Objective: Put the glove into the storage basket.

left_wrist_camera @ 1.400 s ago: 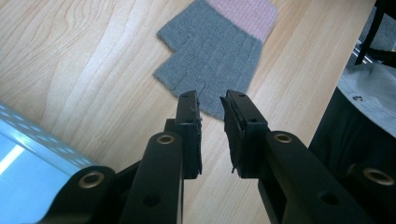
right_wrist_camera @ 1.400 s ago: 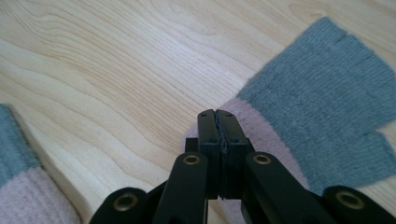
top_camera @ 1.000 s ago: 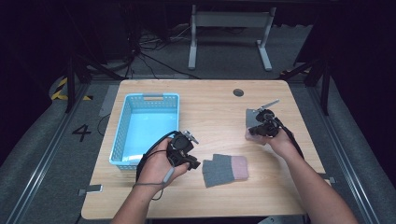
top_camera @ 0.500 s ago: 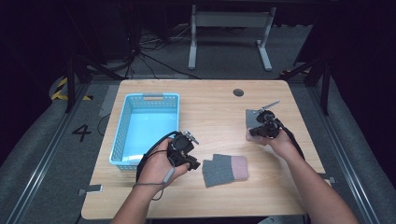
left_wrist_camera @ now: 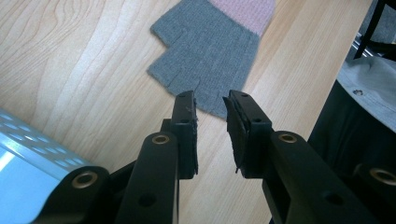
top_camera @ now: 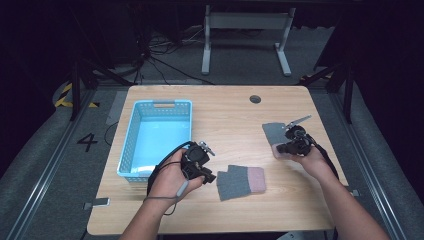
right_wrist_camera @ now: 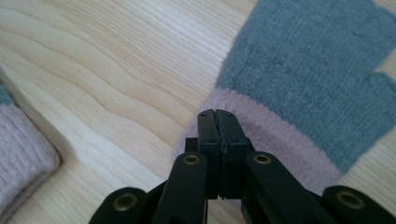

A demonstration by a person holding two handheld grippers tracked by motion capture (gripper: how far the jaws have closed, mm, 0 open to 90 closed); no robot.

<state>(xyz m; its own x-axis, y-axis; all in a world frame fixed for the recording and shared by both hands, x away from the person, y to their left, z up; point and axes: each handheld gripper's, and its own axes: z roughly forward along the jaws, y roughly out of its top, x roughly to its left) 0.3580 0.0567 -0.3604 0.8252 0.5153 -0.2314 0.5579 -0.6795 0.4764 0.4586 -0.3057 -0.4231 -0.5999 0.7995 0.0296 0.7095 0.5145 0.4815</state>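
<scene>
the left gripper (top_camera: 207, 176) is hovering near the front of the wooden table (top_camera: 225, 110), its jaws standing slightly apart and having just been opening a little, with nothing between them and the grey glove with a pink cuff (top_camera: 241, 182) lying flat just beyond its tips. the right gripper (top_camera: 278, 148) is sitting at the table's right side with its jaws pressed together over the pink cuff of a second grey glove (top_camera: 274, 132); whether they are pinching the knit cannot be told. a light blue basket (top_camera: 131, 145) is standing just beside the left hand (top_camera: 172, 177)
</scene>
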